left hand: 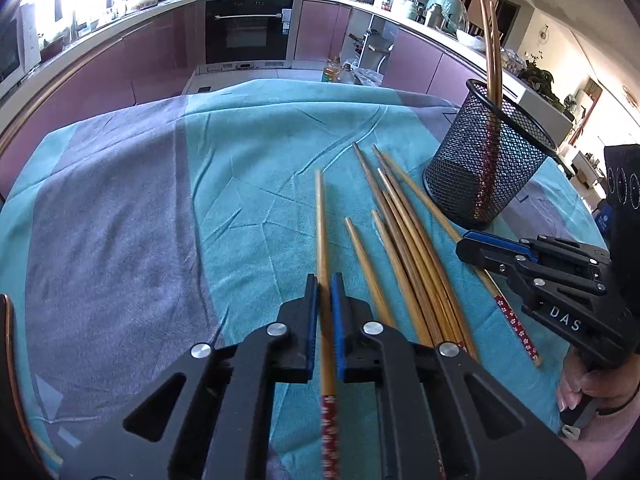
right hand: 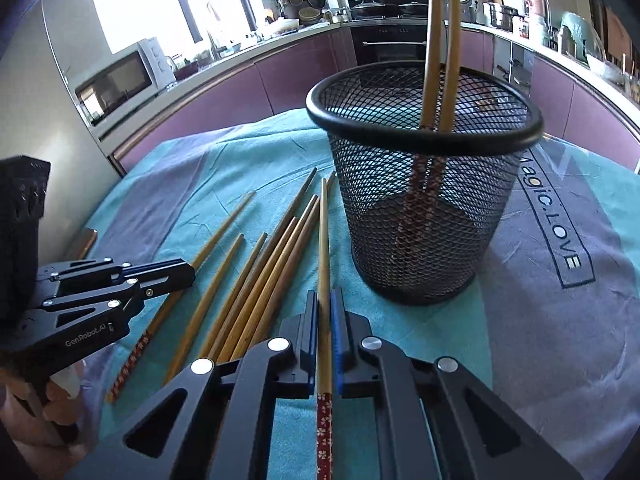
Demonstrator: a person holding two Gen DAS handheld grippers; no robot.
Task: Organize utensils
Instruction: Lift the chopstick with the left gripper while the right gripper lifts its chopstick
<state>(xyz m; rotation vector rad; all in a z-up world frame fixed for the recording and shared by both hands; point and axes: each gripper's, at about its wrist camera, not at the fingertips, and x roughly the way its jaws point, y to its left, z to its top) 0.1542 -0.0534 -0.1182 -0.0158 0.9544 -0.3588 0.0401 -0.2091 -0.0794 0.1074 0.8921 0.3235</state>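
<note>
Several wooden chopsticks (left hand: 404, 248) with red patterned ends lie in a loose bundle on the teal cloth; they also show in the right wrist view (right hand: 256, 276). A black mesh holder (left hand: 488, 168) stands upright with two chopsticks (left hand: 494, 52) in it; it is close ahead in the right wrist view (right hand: 424, 184). My left gripper (left hand: 325, 280) is shut on one chopstick (left hand: 320, 216) at the bundle's left. My right gripper (right hand: 325, 296) is shut on another chopstick (right hand: 324, 240) beside the holder. The right gripper shows in the left wrist view (left hand: 472, 242), the left one in the right wrist view (right hand: 188, 274).
A teal and grey cloth (left hand: 120, 208) covers the table, printed with lettering (right hand: 552, 216) on the right. Purple kitchen cabinets, an oven (left hand: 250, 28) and a microwave (right hand: 120, 80) lie beyond the table's far edge. A bottle (left hand: 332, 70) stands behind the table.
</note>
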